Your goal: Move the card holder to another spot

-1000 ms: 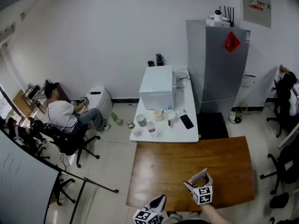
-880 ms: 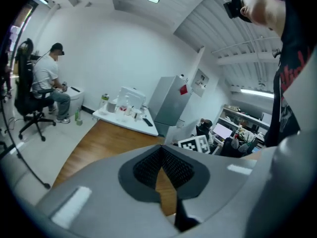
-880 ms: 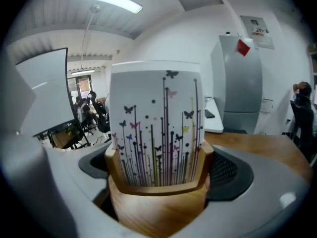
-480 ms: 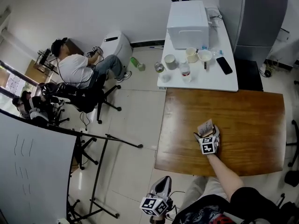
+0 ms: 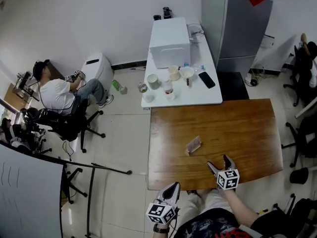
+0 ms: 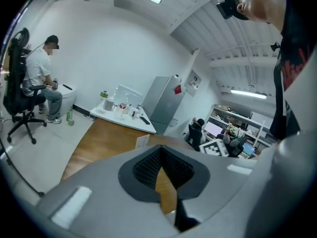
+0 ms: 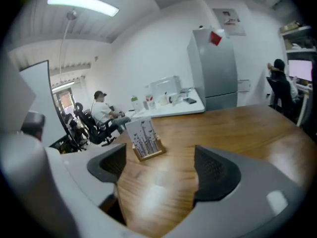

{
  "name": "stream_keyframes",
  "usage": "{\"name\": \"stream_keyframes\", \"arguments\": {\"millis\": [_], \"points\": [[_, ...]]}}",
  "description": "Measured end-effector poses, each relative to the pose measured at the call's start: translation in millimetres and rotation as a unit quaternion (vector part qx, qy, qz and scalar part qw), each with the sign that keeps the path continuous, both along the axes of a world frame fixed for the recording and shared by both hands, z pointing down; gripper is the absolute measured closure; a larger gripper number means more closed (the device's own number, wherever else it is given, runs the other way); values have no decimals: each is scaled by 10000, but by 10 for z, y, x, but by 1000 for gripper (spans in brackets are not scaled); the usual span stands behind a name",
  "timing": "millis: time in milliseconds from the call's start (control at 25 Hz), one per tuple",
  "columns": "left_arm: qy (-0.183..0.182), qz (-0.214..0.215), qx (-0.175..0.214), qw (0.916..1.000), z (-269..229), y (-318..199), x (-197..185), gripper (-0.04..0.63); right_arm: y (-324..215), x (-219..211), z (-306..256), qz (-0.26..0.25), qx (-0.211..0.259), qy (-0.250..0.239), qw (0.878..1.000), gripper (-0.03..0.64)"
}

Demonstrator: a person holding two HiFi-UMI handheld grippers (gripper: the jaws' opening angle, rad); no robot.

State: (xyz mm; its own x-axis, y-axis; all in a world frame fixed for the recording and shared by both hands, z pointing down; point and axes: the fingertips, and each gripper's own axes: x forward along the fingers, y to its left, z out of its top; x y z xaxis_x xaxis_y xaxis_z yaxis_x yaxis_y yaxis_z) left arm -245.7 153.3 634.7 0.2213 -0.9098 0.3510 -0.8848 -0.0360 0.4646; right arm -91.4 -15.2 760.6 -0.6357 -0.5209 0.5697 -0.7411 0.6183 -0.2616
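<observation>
The card holder [image 5: 193, 145], a small wooden base with a patterned white card upright in it, stands on the brown wooden table [image 5: 237, 128], left of its middle. My right gripper [image 5: 220, 163] hovers at the table's near edge, a short way behind and to the right of the holder. Its jaws are apart and closing with nothing between them. In the right gripper view the holder [image 7: 143, 138] stands ahead of the right gripper [image 7: 161, 167], apart from both pads. My left gripper [image 5: 173, 186] is shut and empty, off the table by the person's lap. The left gripper view shows the holder [image 6: 142, 141] far ahead.
A white table [image 5: 198, 95] adjoins the wooden one at the back, carrying a white box [image 5: 170, 42], cups and a phone [image 5: 206, 80]. A grey fridge [image 5: 233, 24] stands behind. A person [image 5: 54, 93] sits at left. Office chairs [image 5: 302, 143] are at the right.
The right gripper held the card holder over the table earlier. Now the holder stands alone on the table and the gripper has drawn back to the near edge.
</observation>
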Motion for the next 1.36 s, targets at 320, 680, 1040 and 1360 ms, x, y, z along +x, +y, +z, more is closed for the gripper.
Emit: {"name": "stream_keyframes", "arguments": {"millis": [320,680,1040,1360], "points": [[-6,667,476,9966,-313,-401,438,595,135,1486,-1548,864,1103,-182,9900,614],[-387,889,542,9938,-753,-174,1037,595,413,1765,-2223,1148,1778,-642,9752,614],[-383,1057,225,9934,-635,-16,1317,595,510,1960,-2154,1478,1651,-672,9728,614],[-699,1411,654,9854,-606,-854,811,595,99,1804,-2526,1715,2237,-562,9578,614]]}}
